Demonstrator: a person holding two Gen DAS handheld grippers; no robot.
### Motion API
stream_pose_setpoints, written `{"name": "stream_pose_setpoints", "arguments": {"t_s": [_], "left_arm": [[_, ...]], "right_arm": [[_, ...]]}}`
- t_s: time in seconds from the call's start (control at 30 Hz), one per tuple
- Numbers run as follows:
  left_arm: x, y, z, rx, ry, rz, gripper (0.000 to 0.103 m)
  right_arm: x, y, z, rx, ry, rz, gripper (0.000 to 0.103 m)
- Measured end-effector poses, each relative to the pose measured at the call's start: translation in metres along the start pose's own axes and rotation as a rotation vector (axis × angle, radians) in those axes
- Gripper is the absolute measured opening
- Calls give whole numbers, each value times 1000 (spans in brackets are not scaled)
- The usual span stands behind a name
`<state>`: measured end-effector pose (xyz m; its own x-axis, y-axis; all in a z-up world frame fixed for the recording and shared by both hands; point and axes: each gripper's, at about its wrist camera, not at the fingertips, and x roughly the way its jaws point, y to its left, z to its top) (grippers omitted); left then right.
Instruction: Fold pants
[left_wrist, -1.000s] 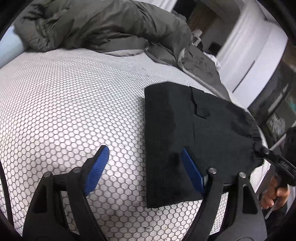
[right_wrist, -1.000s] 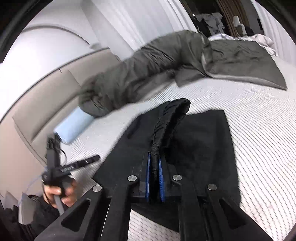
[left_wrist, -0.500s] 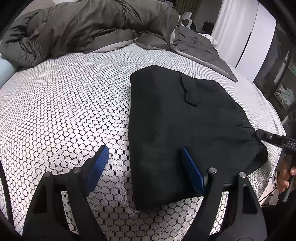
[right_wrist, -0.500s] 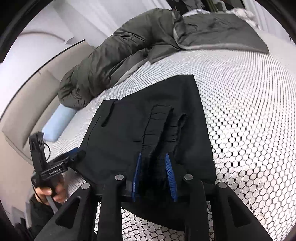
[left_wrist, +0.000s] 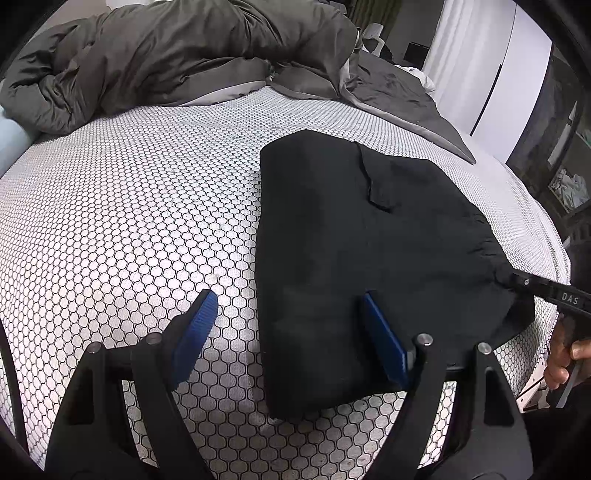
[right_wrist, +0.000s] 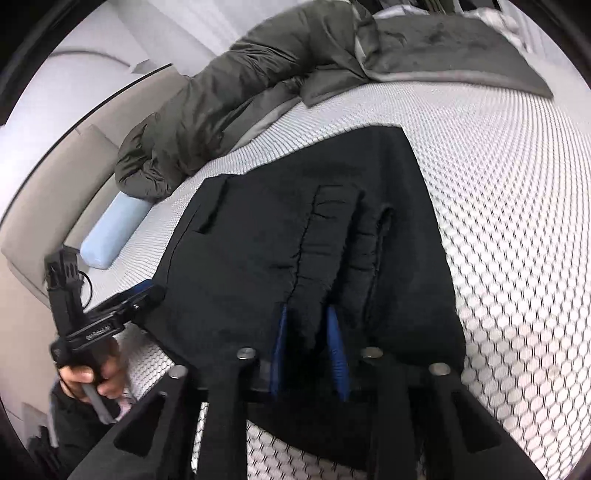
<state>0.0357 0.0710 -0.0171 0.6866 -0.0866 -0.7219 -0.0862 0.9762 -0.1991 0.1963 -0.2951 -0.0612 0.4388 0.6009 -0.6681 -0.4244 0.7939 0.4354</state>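
Folded pants (left_wrist: 362, 236) flat on bed (left_wrist: 129, 221), long axis toward the duvet (left_wrist: 177, 48), waistband nearest. Left gripper (left_wrist: 288, 325) spread wide over the near edge. Right gripper (right_wrist: 308, 325) part-open, straddling waistband gathers.

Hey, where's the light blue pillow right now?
The light blue pillow lies at the left of the right wrist view, against the beige headboard, just below the end of the grey duvet and left of the black pants.

Two low, close views along my claws

Both look over the black pants (left_wrist: 369, 236) on my mattress (left_wrist: 129, 221), from adjacent sides.
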Motion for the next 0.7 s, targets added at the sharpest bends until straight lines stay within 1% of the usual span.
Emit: {"name": "stream_pose_setpoints", "arguments": {"t_s": [0.03, 0.1, 0.17, 0.23, 0.3, 0.33, 0.37, 0.43, 0.47, 0.5, 0.53, 0.57, 0.63, 0.7], "left_arm": [[-1, 0, 0, 0, -3, -2, 78], [-3, -1, 0, 4, -7, -11, 78], [-5, -1, -1, 11, -11, -22, 78], [-5, -3, -1, 26, -9, -23, 78], [-2, -3, -1, 33, -2, -16, 78], [-2, -3, -1, 33, 1, -15, 78], [-2, -3, 0, 33, 2, -18, 78], [-3, -3, 0, 38, -1, -15, 78], [-3, -3, 0, 41, -1, -15, 78], [-2, -2, -1, 44, 1, -16, 78], [-2, -2, -1, 44, 2, -16, 78], [-1, -2, -1, 42, 4, -17, 78], [-2, -1, -1, 41, 4, -17, 78], [-2, -2, -1, 44, 4, -17, 78]], "right_arm": [[-2, 4, 1, -18, -20, -4, 8], [-18, 16, 1, -68, -91, 9, 6], [-31, 21, 2, -82, -116, 14, 6], [-34, 17, 1, -72, -100, 18, 6], [-20, 9, -2, -64, -38, -24, 6], [-8, 4, -3, -60, 9, -42, 8], [-1, 1, -4, -52, 35, -49, 10], [-5, -2, -2, -20, 32, -19, 16], [-8, -2, -1, -13, 29, -6, 25], [-13, -3, 0, -4, 18, 9, 40], [-18, -4, 0, 3, 2, 24, 46], [-20, -4, 0, 5, -5, 30, 50], [-18, -7, -1, 11, 8, 24, 50], [-11, -11, -5, 33, 40, -6, 50]]}}
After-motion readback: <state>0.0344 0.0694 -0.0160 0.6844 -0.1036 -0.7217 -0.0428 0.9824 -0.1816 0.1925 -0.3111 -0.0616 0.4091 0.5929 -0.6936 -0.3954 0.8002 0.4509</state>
